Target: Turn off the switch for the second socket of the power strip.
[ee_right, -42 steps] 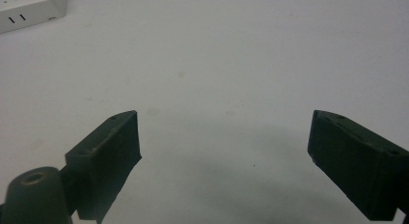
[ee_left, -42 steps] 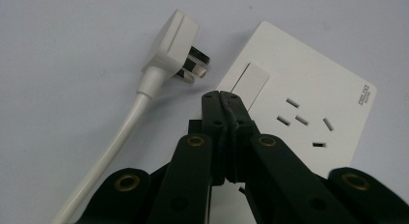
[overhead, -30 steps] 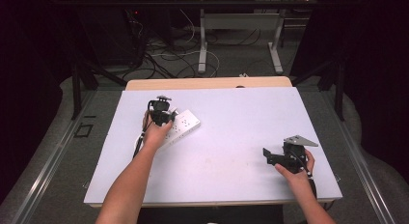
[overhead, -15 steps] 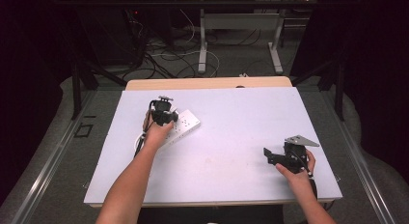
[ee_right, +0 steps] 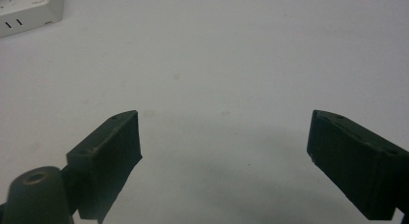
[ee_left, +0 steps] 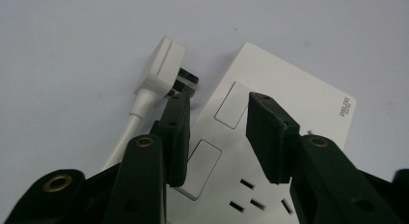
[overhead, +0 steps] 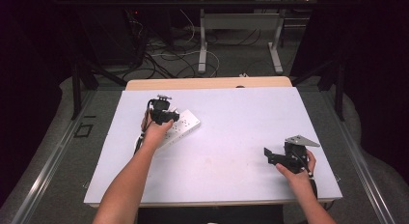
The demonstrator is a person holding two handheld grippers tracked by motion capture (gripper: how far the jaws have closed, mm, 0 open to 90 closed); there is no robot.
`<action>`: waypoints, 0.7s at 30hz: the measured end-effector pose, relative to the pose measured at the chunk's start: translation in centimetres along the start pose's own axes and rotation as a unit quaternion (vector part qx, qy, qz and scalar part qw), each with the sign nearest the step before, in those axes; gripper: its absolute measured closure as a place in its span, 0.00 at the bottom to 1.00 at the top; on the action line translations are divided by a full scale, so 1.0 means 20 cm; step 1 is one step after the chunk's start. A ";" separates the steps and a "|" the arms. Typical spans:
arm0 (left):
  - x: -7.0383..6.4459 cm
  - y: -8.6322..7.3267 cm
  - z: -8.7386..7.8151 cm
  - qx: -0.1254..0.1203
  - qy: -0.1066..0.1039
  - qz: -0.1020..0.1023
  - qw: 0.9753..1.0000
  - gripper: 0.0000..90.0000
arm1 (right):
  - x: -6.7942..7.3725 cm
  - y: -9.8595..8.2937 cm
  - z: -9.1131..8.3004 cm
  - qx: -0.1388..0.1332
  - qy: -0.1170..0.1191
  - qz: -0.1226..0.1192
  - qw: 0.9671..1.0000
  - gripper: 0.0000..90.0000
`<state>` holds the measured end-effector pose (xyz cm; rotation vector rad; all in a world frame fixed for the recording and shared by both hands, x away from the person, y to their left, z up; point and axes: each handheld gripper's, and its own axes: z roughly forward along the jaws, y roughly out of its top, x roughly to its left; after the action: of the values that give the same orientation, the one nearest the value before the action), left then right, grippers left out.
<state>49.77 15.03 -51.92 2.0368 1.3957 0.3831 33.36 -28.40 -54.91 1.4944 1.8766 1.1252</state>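
Left gripper over a white power strip on the worktop, right gripper idle well away from it.

The power strip (ee_left: 270, 137) lies flat on the pale worktop (overhead: 231, 118), its corner printed with small grey lettering too blurred to read for certain. A white plug (ee_left: 161, 67) on a white cord lies just beside the strip's end, its dark prongs pointing at the strip's edge. The left gripper (ee_left: 217, 132) points down over the strip from above, the forearm reaching in toward it; its jaws stand partly apart, released, holding nothing, with the strip's blank panels showing in the gap. Well away from the strip, toward the worktop's near right corner, the right gripper (ee_right: 224, 156) is held low, aimed back toward the strip, jaws spread wide and empty over bare worktop.
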 end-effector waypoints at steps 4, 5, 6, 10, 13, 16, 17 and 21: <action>0.00 0.00 -0.01 -0.003 -0.002 0.001 1.000 0.62 | 0.00 0.00 0.00 0.001 0.001 -0.001 1.000 0.12; 0.00 0.00 -0.01 -0.003 -0.001 0.000 1.000 0.62 | 0.00 0.00 0.00 0.001 0.001 -0.001 1.000 0.12; 0.00 0.00 -0.01 -0.002 -0.002 0.000 1.000 0.61 | 0.00 0.00 0.00 0.001 0.001 0.000 1.000 0.12; -0.01 0.00 -0.02 -0.005 -0.002 0.001 1.000 0.58 | 0.00 0.00 0.00 0.000 0.000 -0.001 1.000 0.12; -0.01 0.00 -0.03 -0.010 -0.010 -0.003 1.000 0.55 | -0.01 0.00 0.00 0.000 -0.001 0.000 1.000 0.12; -0.01 0.00 -0.04 -0.016 -0.009 0.001 1.000 0.51 | 0.00 0.00 0.00 -0.001 -0.001 0.000 1.000 0.12; -0.01 0.00 -0.04 -0.016 -0.012 0.004 1.000 0.50 | 0.00 0.00 0.00 -0.001 0.000 0.000 1.000 0.12; -0.01 0.00 -0.04 -0.015 -0.009 0.012 1.000 0.46 | -0.01 0.00 0.00 -0.002 0.000 -0.002 1.000 0.12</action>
<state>49.20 15.06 -51.28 2.0295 1.3476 0.3919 33.36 -28.57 -54.82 1.4875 1.8758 1.1256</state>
